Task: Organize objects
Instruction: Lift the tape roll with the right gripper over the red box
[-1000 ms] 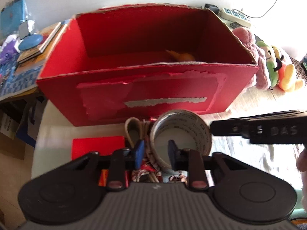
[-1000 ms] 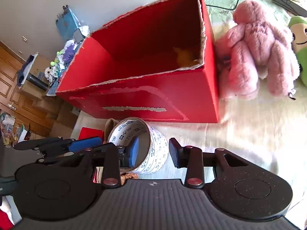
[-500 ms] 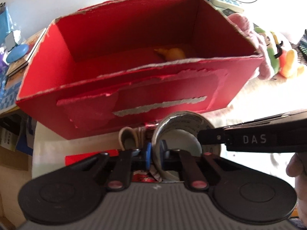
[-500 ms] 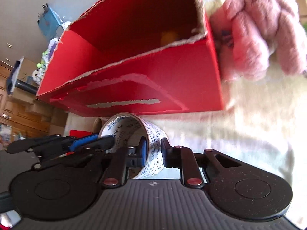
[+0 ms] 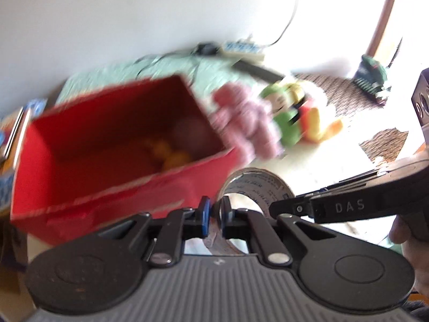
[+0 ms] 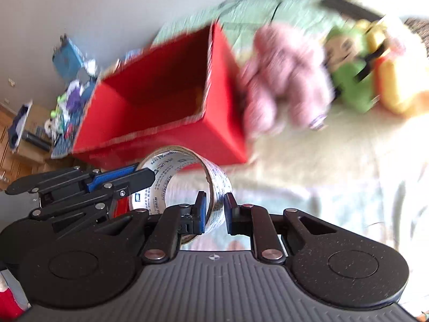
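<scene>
The left gripper (image 5: 213,212) is clamped on the near wall of the tape roll (image 5: 257,187), one pad inside the ring and one outside, the jaws drawn almost together. The right gripper (image 6: 214,209) pinches the opposite wall of the same roll (image 6: 185,185) the same way, with a narrow gap filled by the band of tape. Both sets of jaws have just closed down onto it. In the right wrist view the left gripper (image 6: 144,177) reaches in from the left and meets the roll at its far rim; in the left wrist view the right gripper (image 5: 276,206) comes in from the right, with part of a hand (image 5: 407,244) behind it.

The roll hangs between the two grippers, upright on its edge, printed with small dark lettering, just in front of the red box (image 5: 112,145). The box is open at the top, with something orange (image 5: 171,155) lying on its floor; the blur hides what it is. A pink plush (image 6: 284,80) leans against the box's right side, and a green and yellow plush (image 6: 359,75) lies just beyond it. Both rest on a pale cloth (image 6: 321,161). A cluttered pile (image 6: 69,99) of small items sits left of the box. Both views are smeared by motion.
</scene>
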Action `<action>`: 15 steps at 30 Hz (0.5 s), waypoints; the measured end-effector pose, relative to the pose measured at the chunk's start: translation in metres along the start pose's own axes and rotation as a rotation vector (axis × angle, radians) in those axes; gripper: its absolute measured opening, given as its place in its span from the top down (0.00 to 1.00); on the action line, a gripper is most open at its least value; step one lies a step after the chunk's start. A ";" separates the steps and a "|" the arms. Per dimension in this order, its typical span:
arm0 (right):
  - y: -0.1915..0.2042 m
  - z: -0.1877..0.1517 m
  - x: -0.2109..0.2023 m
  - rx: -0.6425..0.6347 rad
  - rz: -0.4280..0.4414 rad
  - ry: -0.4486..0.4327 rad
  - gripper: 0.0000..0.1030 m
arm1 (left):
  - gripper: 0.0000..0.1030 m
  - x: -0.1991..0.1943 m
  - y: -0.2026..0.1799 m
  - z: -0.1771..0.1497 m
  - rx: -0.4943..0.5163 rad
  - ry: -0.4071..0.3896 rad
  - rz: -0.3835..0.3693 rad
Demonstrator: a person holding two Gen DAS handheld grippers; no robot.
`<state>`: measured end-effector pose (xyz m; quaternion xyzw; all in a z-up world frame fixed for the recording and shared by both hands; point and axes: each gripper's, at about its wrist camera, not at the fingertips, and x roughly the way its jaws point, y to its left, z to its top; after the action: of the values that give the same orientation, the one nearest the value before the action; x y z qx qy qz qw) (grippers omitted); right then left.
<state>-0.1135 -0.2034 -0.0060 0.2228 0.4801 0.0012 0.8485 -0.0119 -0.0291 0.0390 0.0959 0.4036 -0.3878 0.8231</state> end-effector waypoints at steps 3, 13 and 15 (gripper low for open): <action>-0.002 0.014 -0.029 -0.008 -0.013 -0.079 0.85 | 0.98 -0.014 -0.011 0.017 0.007 -0.070 -0.031; 0.050 0.076 -0.023 -0.145 0.029 -0.198 0.87 | 0.98 -0.051 0.021 0.062 -0.026 -0.233 0.057; 0.063 0.087 -0.005 -0.163 0.056 -0.177 0.88 | 0.98 -0.055 0.042 0.064 -0.045 -0.231 0.096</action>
<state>-0.0321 -0.1803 0.0607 0.1655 0.3952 0.0443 0.9025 0.0347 0.0003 0.1153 0.0513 0.3099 -0.3474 0.8835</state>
